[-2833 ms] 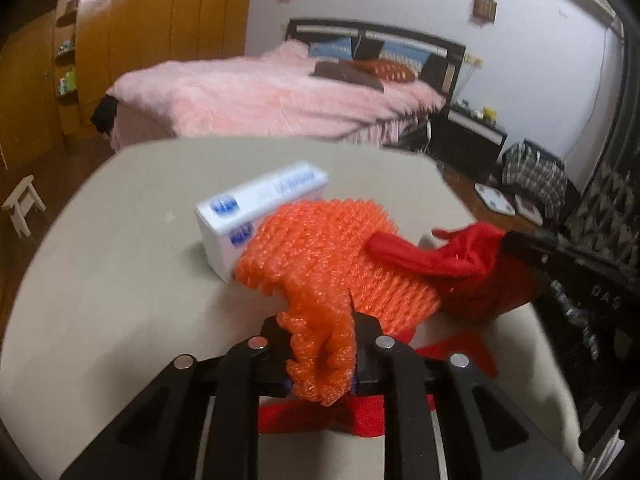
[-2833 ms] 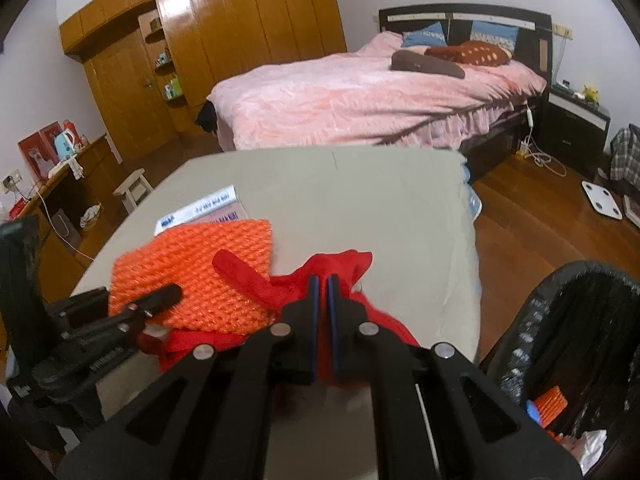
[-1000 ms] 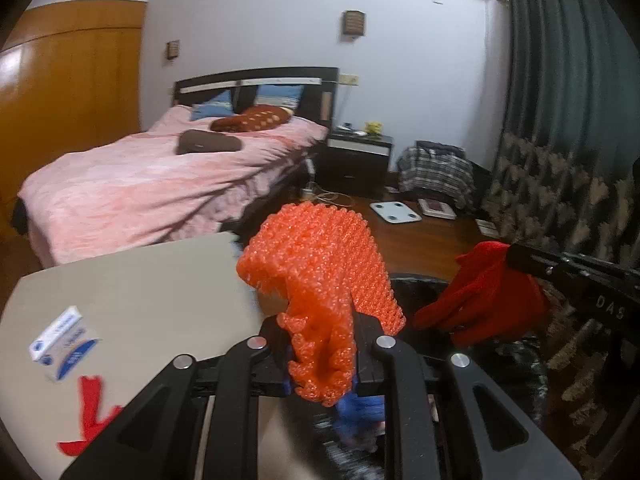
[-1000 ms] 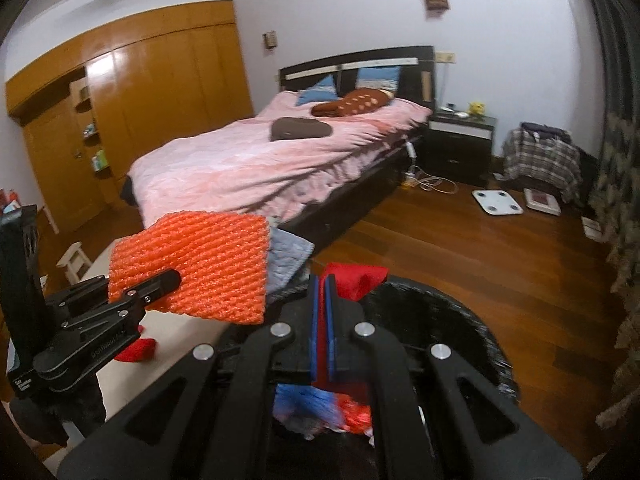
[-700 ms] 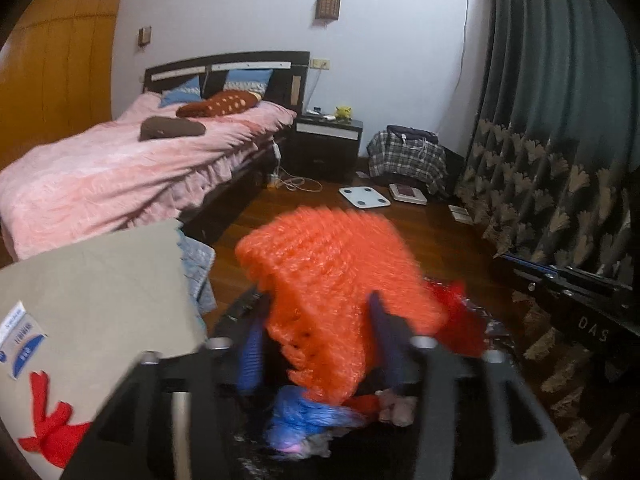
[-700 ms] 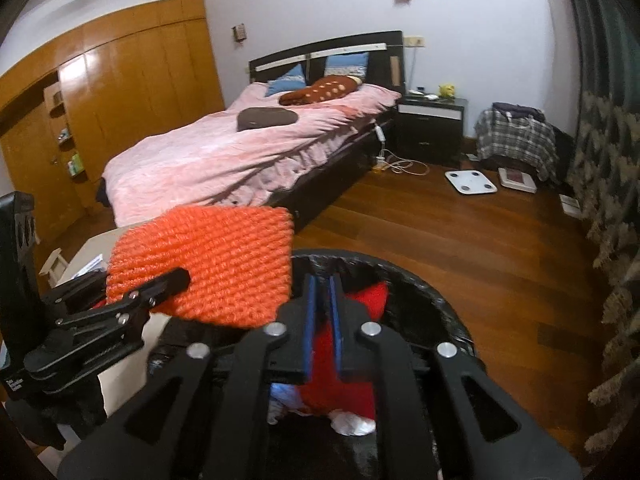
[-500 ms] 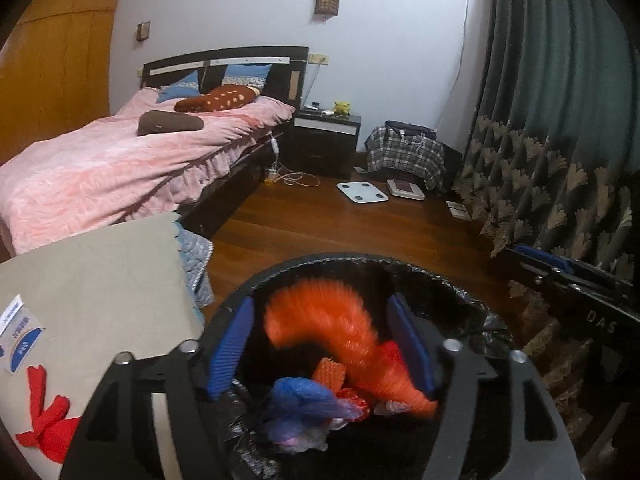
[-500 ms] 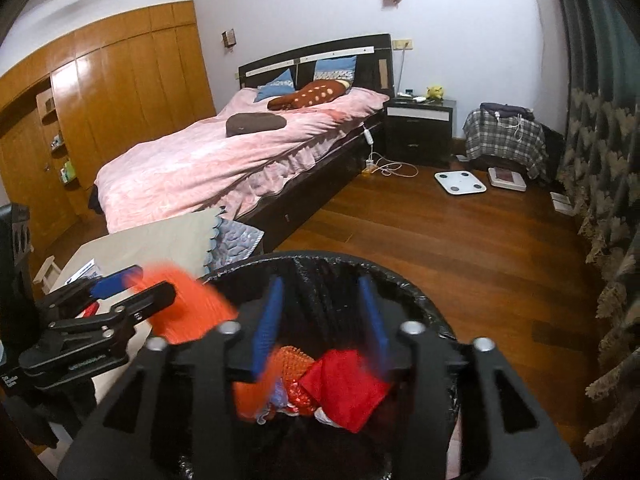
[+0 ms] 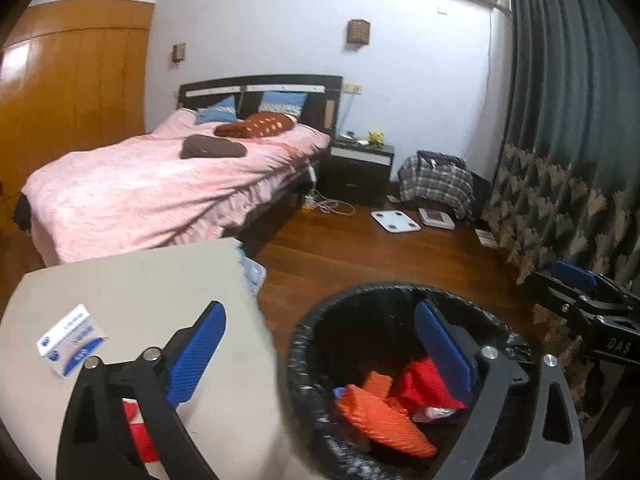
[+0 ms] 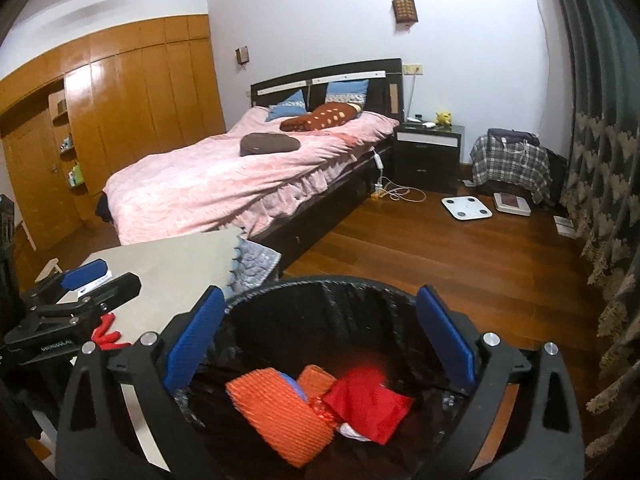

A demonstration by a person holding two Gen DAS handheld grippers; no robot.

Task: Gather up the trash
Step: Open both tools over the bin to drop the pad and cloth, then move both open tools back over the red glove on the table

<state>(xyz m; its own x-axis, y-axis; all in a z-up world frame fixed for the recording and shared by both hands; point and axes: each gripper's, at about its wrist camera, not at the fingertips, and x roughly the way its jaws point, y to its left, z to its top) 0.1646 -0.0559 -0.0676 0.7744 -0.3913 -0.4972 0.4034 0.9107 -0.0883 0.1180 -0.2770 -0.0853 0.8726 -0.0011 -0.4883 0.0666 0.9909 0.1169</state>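
A black-lined trash bin [image 9: 344, 300] [image 10: 320, 284] stands beside the beige table [image 9: 132, 280]. Inside it lie the orange foam net [image 9: 380, 420] [image 10: 280, 412] and the red wrapper [image 9: 424, 384] [image 10: 368, 404]. My left gripper [image 9: 316, 344] is open and empty over the bin's left rim. My right gripper [image 10: 320, 340] is open and empty above the bin. A white and blue box [image 9: 70, 340] and a red scrap [image 9: 136, 428] [image 10: 105, 332] lie on the table.
A pink bed [image 9: 160, 184] stands behind the table. A nightstand [image 9: 360, 172], a plaid bag [image 9: 436, 184] and scales [image 9: 394, 220] sit on the wood floor. Dark curtains [image 9: 560, 120] hang on the right. Wooden wardrobes [image 10: 120, 128] line the left wall.
Both grippers carried the orange net and the red wrapper from the table to the bin, opened and dropped them in. Both have since lifted slightly.
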